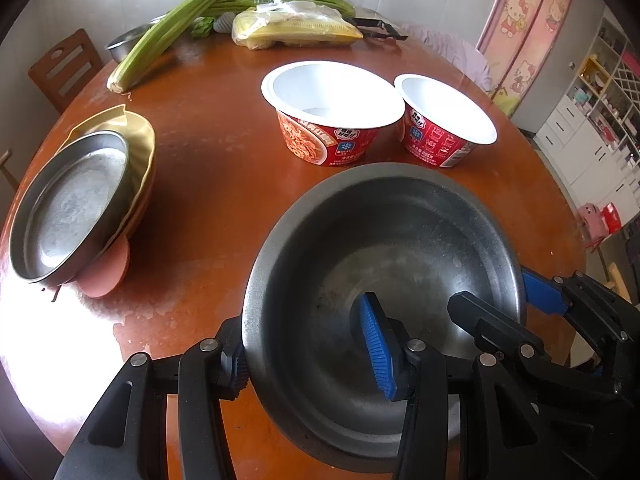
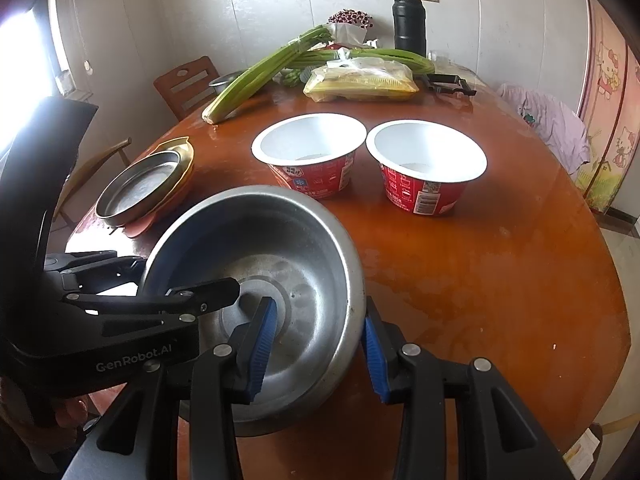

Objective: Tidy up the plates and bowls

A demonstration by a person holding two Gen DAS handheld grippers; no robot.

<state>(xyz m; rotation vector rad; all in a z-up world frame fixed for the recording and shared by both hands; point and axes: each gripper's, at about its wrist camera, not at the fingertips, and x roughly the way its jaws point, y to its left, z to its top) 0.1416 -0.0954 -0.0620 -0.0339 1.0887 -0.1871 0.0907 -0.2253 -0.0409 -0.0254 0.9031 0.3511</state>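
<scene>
White wall panels back a round brown table (image 2: 500, 280), whose near edge both views cut off. On it, a metal bowl (image 2: 260, 272) sits tilted between two grippers. The left gripper (image 1: 308, 352) is clamped across the bowl's near-left rim, one finger inside and one outside; its outer pad is mostly hidden behind the bowl wall. The right gripper (image 2: 316, 344) is clamped on the opposite rim in the same way. Whether the bowl's base touches the table is hard to tell. Beyond stand two empty red paper bowls (image 2: 312, 156), side by side. To the left, a metal plate (image 1: 76, 208) lies on a stack of plates (image 1: 140, 148) whose lower pieces are mostly covered. Celery (image 2: 256, 76) lies at the far side.
</scene>
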